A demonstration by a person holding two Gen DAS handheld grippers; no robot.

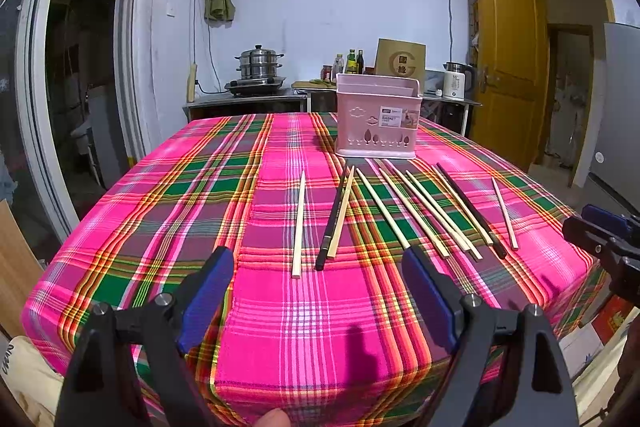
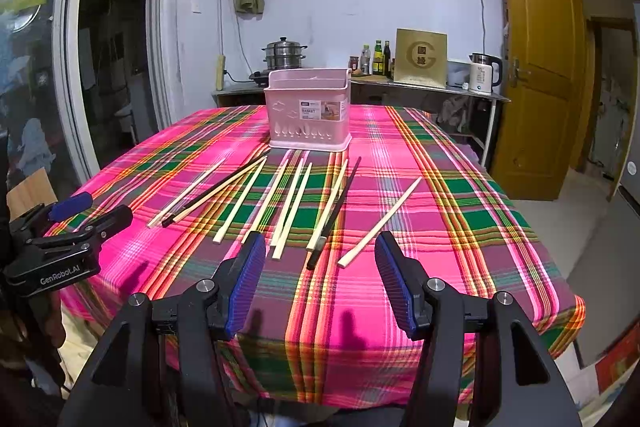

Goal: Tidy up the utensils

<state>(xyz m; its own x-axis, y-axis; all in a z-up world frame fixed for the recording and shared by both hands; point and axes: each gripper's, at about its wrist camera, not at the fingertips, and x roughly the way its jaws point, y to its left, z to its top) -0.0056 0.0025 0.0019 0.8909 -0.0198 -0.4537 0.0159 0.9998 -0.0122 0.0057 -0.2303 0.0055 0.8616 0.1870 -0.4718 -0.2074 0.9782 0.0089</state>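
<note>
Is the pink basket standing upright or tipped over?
Upright. The pink basket sits flat on its base on the plaid tablecloth, open top upward, label facing the cameras; its contents cannot be seen.

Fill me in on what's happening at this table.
A person holds a two-finger gripper in each hand over a table with a pink plaid tablecloth. Both the left gripper and the right gripper are open and hold nothing. Loose chopsticks, mostly pale wood with two dark ones, lie scattered on the cloth. A pink utensil basket stands behind them; no chopsticks show above its rim. The sorting does not appear to have started.
</note>
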